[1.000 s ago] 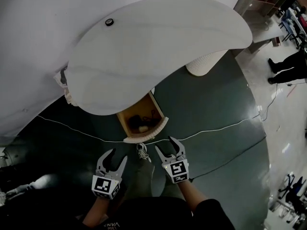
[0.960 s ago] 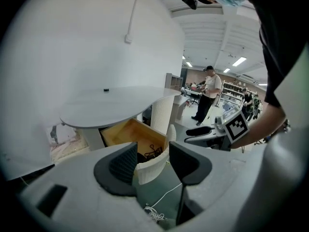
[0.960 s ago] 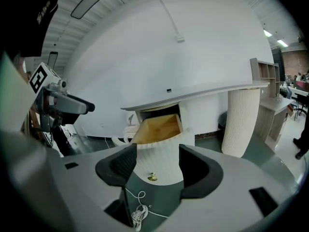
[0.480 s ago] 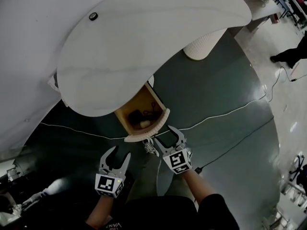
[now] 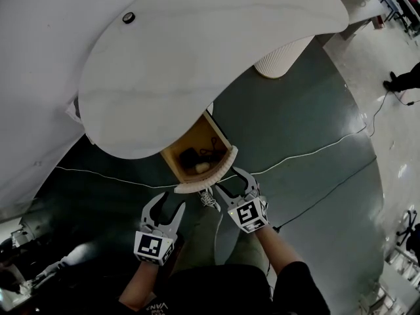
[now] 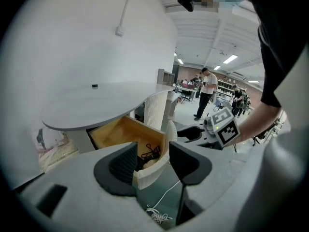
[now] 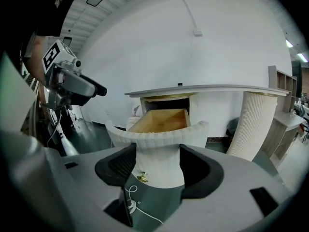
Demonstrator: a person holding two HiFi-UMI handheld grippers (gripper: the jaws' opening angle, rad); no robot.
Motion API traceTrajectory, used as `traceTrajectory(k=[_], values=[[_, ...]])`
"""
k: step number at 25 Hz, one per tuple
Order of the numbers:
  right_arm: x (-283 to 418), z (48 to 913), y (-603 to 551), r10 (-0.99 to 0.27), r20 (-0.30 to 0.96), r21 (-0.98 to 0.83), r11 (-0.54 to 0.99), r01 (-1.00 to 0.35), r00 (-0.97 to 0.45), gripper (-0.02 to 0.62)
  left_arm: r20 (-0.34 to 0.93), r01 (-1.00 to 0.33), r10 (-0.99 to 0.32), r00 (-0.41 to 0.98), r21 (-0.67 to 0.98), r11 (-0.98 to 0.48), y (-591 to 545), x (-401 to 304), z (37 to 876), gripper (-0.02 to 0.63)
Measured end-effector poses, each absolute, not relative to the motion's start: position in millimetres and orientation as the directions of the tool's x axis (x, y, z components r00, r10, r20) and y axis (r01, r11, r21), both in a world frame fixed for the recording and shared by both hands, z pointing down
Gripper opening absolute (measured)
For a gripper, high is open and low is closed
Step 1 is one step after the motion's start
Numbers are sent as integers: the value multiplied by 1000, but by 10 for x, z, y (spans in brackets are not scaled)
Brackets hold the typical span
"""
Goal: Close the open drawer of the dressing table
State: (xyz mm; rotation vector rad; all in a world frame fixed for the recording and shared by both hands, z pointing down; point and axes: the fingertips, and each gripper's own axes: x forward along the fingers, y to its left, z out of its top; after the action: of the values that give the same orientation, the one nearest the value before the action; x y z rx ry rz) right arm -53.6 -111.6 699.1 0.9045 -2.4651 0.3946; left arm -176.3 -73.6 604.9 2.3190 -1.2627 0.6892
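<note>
Clearly the drawer [image 5: 195,151] stands pulled out from under the dressing table [image 5: 197,64], its ribbed front [image 5: 209,177] just ahead of the right gripper [image 5: 231,182]; both that and the left gripper [image 5: 170,203] gape empty. Best to press squarely on the front's middle, pushing straight inward

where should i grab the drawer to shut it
Probably the small brass knob, low on the curved ribbed front of the drawer, approached straight from the front. That front looks wider than the open right claw facing it, so the knob is likely the only part that fits; then push inward.
</note>
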Motion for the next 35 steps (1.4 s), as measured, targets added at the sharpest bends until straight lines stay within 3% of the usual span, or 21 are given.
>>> traceTrajectory(k=[16,35], values=[[-794,7008,-1478,-566,518,-61,723,-688,-641,250,590,-822,-634,500,93,-562,-737,-1942,6055,199],[-1214,6928,-2084,-671,407,-88,647,-758,-620,236,590,-781,-618,520,36,-623,-765,-2121,6084,199]])
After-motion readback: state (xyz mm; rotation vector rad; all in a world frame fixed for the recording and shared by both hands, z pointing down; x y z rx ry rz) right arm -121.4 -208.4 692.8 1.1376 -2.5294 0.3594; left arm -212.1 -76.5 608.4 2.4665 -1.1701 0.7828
